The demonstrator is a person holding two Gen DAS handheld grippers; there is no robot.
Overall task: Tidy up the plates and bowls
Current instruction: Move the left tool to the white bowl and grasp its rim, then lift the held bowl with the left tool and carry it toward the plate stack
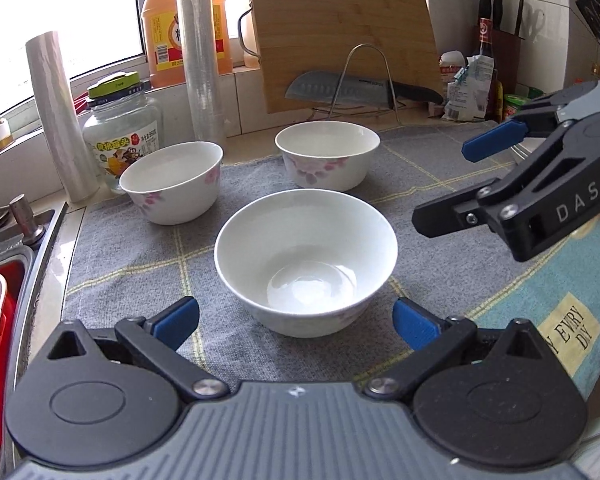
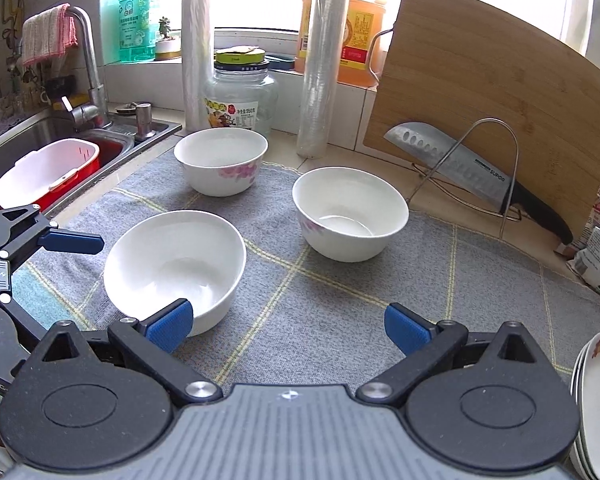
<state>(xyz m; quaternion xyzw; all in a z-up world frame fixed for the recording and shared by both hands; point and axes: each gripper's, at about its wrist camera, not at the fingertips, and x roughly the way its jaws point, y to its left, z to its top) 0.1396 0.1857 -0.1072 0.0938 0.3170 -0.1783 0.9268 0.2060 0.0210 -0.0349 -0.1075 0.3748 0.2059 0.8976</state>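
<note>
Three white bowls with pink flowers stand on a grey mat (image 1: pixel 148 264). The near bowl (image 1: pixel 306 260) sits just ahead of my left gripper (image 1: pixel 296 322), which is open and empty, its jaws wide on either side of it without touching. Two more bowls stand behind, one at left (image 1: pixel 172 182) and one at right (image 1: pixel 327 154). My right gripper (image 2: pixel 288 326) is open and empty; its left pad overlaps the near bowl (image 2: pixel 176 266) in view. It also shows in the left wrist view (image 1: pixel 440 188). The other bowls (image 2: pixel 221 166) (image 2: pixel 350 212) lie ahead. Stacked plates (image 2: pixel 598 404) show at the lower right.
A sink (image 2: pixel 40 136) with a red and white basket (image 2: pixel 46 174) lies left. A glass jar (image 2: pixel 240 96), two film rolls (image 2: pixel 320 60), an oil jug (image 1: pixel 188 20), a cutting board (image 2: pixel 492 92) and a knife (image 2: pixel 468 172) on a wire rack line the back.
</note>
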